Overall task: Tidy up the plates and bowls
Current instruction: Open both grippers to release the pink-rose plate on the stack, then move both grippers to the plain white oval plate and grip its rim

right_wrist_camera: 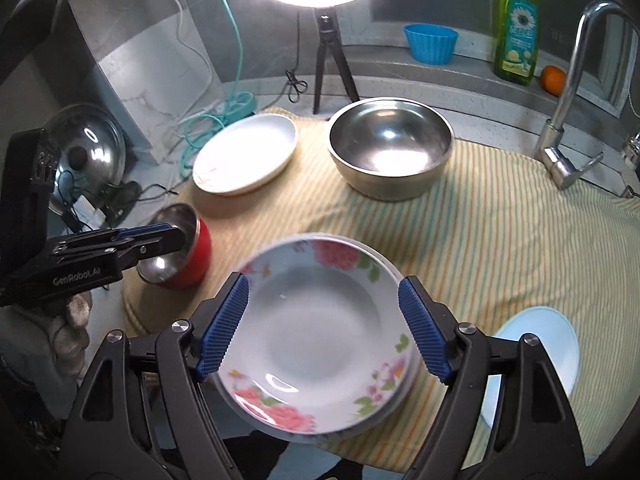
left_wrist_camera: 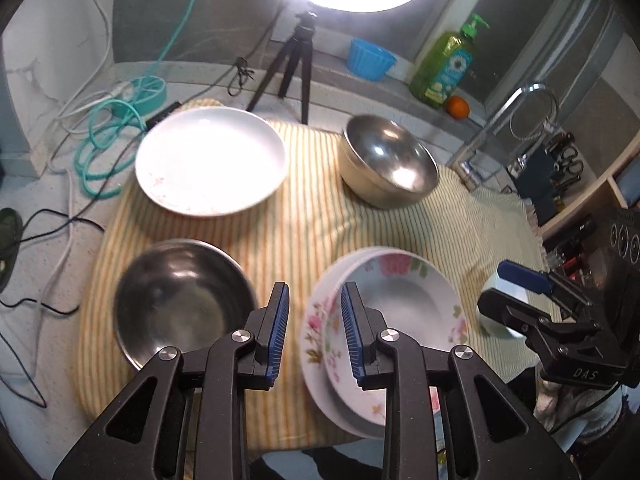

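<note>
A flowered plate [right_wrist_camera: 320, 336] lies on top of another plate at the near edge of the striped cloth [right_wrist_camera: 500, 240]; it also shows in the left wrist view [left_wrist_camera: 400, 308]. My right gripper [right_wrist_camera: 324, 328] is open above it, its pads [right_wrist_camera: 224, 328] wide apart on either side. My left gripper [left_wrist_camera: 314, 332] is open above the cloth, between a red-sided steel bowl [left_wrist_camera: 180, 304] and the flowered plates. A white plate [left_wrist_camera: 212, 160] and a large steel bowl [left_wrist_camera: 388, 160] sit at the back. A pale blue bowl [right_wrist_camera: 536, 356] sits at the near right.
A ring light on a tripod [left_wrist_camera: 296, 64] stands behind the cloth. Cables [left_wrist_camera: 104, 136] lie at the left. A tap [right_wrist_camera: 572, 92], a soap bottle [right_wrist_camera: 516, 24], an orange [right_wrist_camera: 554, 79] and a blue cup [right_wrist_camera: 430, 44] are at the back right. A pot lid [right_wrist_camera: 84, 148] leans at the left.
</note>
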The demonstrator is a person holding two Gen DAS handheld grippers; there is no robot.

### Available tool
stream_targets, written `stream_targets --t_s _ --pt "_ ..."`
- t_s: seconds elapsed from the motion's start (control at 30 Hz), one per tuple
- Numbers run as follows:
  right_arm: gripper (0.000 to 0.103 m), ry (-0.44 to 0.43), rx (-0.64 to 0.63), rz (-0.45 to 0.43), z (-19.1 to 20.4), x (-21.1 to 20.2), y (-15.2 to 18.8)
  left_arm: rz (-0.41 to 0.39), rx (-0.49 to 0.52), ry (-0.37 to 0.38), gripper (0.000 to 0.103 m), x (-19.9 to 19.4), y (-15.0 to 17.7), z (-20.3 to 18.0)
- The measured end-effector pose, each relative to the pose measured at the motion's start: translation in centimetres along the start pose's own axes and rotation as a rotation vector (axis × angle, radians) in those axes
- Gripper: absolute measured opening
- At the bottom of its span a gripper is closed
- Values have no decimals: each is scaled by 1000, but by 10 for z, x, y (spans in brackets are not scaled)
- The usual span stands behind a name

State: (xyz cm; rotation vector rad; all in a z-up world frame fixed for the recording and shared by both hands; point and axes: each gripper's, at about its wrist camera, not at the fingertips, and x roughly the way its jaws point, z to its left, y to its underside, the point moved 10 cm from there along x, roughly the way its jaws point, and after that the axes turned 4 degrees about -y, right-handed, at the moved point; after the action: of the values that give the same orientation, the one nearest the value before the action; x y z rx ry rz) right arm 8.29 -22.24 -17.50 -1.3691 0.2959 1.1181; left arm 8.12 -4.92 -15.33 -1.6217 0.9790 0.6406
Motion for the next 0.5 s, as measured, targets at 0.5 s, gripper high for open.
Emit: stream_targets --t_s 0.5 --pt "80 -64 70 -17 45 46 -52 -56 -79 -41 25 7 -62 106"
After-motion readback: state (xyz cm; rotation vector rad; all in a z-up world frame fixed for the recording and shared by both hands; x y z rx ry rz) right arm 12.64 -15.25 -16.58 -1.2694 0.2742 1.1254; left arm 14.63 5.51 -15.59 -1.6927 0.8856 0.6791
